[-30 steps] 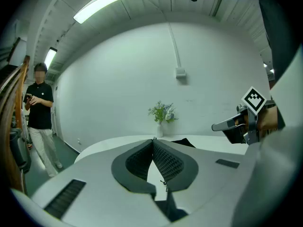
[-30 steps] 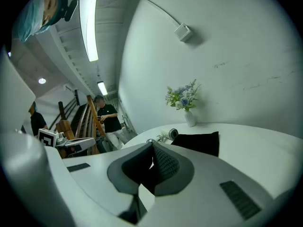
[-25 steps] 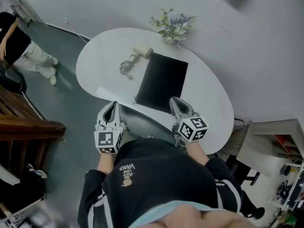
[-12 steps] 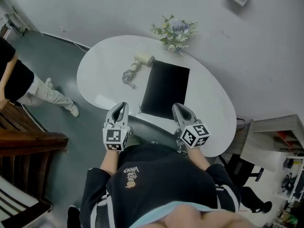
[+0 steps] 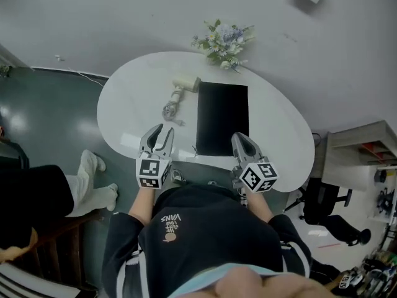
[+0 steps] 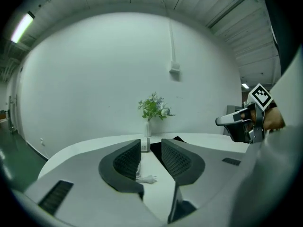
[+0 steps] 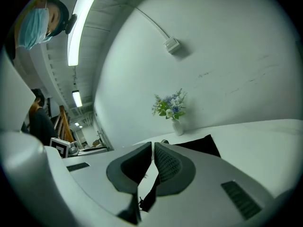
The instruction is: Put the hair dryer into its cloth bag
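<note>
The cream hair dryer (image 5: pixel 185 82) lies at the back left of the white oval table (image 5: pixel 273 135), with its grey cord (image 5: pixel 170 108) coiled in front of it. To its right the black cloth bag (image 5: pixel 222 118) lies flat. My left gripper (image 5: pixel 160 133) hovers at the table's near edge, in front of the cord. Its jaws are opening with nothing between them. The left gripper view looks past them at the dryer (image 6: pixel 145 144) and the plug (image 6: pixel 147 178). My right gripper (image 5: pixel 239 139) is shut and empty at the bag's near right corner, with the bag (image 7: pixel 199 144) ahead.
A vase of flowers (image 5: pixel 223 37) stands at the table's far edge against the wall. On the floor to the left are a person's legs (image 5: pixel 87 185). An office chair (image 5: pixel 322 200) and a shelf (image 5: pixel 366 157) stand to the right.
Both grippers came forward to the table's near edge. The left jaws went from shut to parted. The person on the left walked nearer along the floor.
</note>
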### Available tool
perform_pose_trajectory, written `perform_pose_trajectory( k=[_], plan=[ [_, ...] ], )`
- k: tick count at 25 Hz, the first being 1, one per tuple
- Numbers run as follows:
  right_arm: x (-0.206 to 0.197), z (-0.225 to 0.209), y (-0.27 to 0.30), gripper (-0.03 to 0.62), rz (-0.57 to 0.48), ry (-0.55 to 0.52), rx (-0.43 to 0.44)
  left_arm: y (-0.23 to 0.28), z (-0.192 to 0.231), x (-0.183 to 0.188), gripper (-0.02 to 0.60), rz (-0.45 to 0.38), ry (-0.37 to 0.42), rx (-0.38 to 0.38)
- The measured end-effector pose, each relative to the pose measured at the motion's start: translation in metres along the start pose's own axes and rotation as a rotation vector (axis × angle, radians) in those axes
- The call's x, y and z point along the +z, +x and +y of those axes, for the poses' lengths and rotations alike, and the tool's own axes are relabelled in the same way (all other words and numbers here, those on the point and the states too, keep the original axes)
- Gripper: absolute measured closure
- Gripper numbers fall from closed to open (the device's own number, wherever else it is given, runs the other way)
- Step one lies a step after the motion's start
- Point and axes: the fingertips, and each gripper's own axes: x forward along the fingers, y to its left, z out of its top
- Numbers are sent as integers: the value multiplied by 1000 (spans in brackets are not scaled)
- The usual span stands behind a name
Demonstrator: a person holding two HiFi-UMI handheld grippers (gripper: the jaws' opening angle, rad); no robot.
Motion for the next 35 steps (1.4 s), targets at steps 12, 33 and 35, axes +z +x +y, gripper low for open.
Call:
perform_pose_trajectory(
  k=[12,33,35],
  plan=[
    [-11,-11,-8,548,-28,15,-149,89,46,-39,286,199,98,-73],
    [-26,-56,-2,546,164,-138,17,189,39,-100,235,600,192,-74],
    [-31,-57,-1,546,195,-171,34,193,39,-104,233,640,209,-77]
  ],
)
